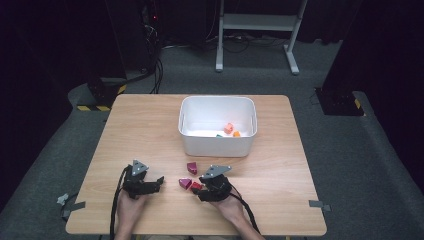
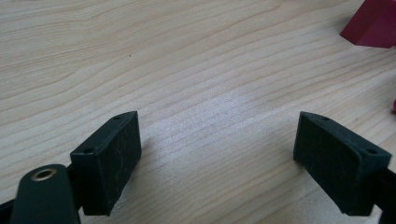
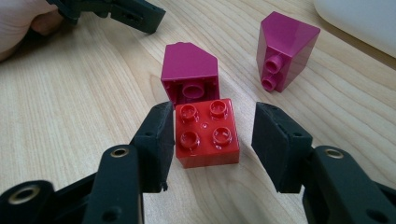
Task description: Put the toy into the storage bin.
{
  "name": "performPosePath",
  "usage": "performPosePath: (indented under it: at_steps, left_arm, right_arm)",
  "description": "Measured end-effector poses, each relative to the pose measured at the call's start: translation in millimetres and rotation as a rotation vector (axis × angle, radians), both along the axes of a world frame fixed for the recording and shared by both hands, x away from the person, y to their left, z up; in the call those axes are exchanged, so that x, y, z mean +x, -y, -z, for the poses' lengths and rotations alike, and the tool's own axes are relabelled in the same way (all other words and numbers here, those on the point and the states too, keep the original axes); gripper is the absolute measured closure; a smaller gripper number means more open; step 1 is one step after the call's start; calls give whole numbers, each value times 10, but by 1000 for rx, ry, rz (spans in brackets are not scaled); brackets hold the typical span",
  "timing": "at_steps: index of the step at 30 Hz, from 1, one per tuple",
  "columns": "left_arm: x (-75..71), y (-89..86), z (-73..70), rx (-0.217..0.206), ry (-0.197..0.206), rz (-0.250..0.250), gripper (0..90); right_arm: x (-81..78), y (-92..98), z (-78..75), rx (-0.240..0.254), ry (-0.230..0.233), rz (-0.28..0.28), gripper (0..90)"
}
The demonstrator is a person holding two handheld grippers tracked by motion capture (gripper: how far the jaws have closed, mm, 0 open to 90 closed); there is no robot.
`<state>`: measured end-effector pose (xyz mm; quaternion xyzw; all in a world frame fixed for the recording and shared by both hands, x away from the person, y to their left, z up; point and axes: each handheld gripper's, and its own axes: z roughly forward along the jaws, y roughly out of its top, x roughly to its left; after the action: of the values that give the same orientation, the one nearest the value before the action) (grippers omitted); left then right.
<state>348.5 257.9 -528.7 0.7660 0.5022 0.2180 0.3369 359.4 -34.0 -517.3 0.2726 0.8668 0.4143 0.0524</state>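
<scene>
A red four-stud brick (image 3: pixel 207 133) lies on the wooden table (image 1: pixel 150 130) between the jaws of my right gripper (image 3: pixel 214 122). Its left pad is against the brick's side, and a gap remains at the right pad. A magenta sloped brick (image 3: pixel 189 77) touches the red one's far side, and a second magenta brick (image 3: pixel 285 49) lies apart to the right. From above, the right gripper (image 1: pixel 196 189) sits at the red brick (image 1: pixel 196 185), near the magenta bricks (image 1: pixel 185 183) (image 1: pixel 192 167). My left gripper (image 2: pixel 217 149) rests open over bare wood.
A white bin (image 1: pixel 218 100) stands at the table's middle back, with small orange and pink pieces (image 1: pixel 229 128) inside. The left gripper (image 1: pixel 159 180) lies left of the bricks, near the front edge. A magenta brick (image 2: pixel 371 23) is at the left gripper view's top right.
</scene>
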Motion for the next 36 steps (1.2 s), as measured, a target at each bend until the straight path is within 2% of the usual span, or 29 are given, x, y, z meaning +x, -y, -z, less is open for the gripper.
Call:
performPosePath:
  at_steps: [8, 17, 24, 36]
  left_arm:
    - [0, -2, -1, 0, 0, 0, 154]
    - [0, -1, 0, 0, 0, 0, 153]
    - [0, -1, -1, 0, -1, 0, 153]
    - [0, 0, 0, 0, 0, 0, 153]
  right_arm:
    - [-12, -30, 31, -40, 9, -11, 544]
    - [-32, -17, 23, -52, 36, -11, 585]
    - [-31, 23, 5, -40, 39, -6, 589]
    - [-10, 153, -125, -6, 43, -5, 590]
